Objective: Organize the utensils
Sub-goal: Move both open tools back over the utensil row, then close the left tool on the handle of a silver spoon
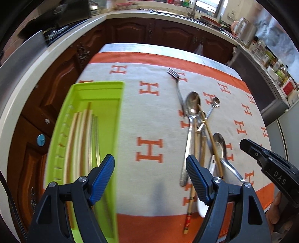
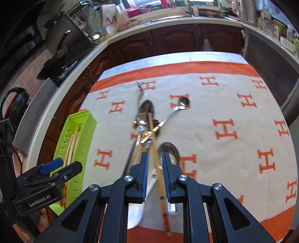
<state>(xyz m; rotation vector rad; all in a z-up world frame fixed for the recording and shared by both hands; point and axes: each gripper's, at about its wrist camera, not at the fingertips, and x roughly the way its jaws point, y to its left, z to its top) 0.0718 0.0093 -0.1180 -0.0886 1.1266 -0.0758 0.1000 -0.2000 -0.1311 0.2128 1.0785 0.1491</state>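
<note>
A lime green utensil tray (image 1: 101, 89) holds several chopsticks (image 1: 82, 134) at the table's left; it also shows in the right wrist view (image 2: 82, 127). A pile of utensils lies mid-table: a fork (image 1: 177, 87), a large spoon (image 1: 192, 106), a small spoon (image 1: 214, 103), another spoon (image 1: 220, 145), a white ceramic spoon (image 2: 142, 201) and bamboo chopsticks (image 2: 158, 168). My left gripper (image 1: 150, 166) is open and empty between tray and pile. My right gripper (image 2: 155, 164) is narrowly open, its fingers either side of one bamboo chopstick above the pile.
The table is covered by a white cloth (image 1: 149, 115) with orange H letters and an orange border. Dark wood cabinets (image 1: 134, 33) and a pale countertop (image 1: 168, 16) surround it. A stove (image 2: 61, 56) stands at left.
</note>
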